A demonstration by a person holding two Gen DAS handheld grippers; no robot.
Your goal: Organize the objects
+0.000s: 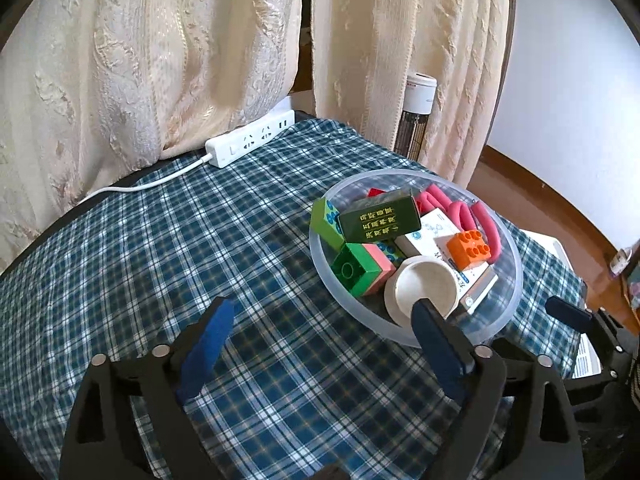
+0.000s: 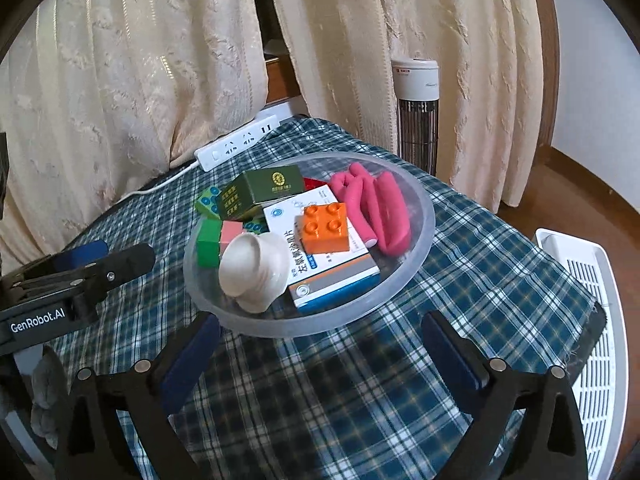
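Inside the clear plastic bowl [image 2: 416, 240] on the plaid tablecloth [image 2: 480, 264], everything is piled together. White medicine box [image 2: 340, 276] lies flat across the bowl's middle, and the orange brick [image 2: 325, 227] sits on top of it, studs up. Dark green box [image 2: 264, 192] rests at the far side of the bowl, leaning on the lime-green block [image 2: 207, 201] at the bowl's far-left rim. Green-and-pink brick [image 2: 218, 242] sits left of the medicine box, touching the white cap [image 2: 254, 266], which lies tilted on its side at the bowl's near-left edge. Pink foam rollers [image 2: 380, 212] bunch along the bowl's right wall, just beside the medicine box. A red piece [image 2: 314, 183] peeks out behind the dark green box; can't tell what it is.

Left gripper [image 1: 324, 344]: fingers spread wide, nothing between them. Its right finger tip overlaps the bowl's near rim by the cap in the left wrist view; can't tell if it touches. Right gripper [image 2: 320, 356]: also spread wide, holding nothing, hovering just short of the bowl's near rim.

Beyond the bowl: white power strip [image 2: 240, 142] at the far edge of the cloth, against the cream curtains [image 2: 140, 80]. Tower fan [image 2: 416, 112] stands behind the bowl to the right, off the table. White slatted basket [image 2: 588, 320] sits right of the bowl, past the cloth's edge.
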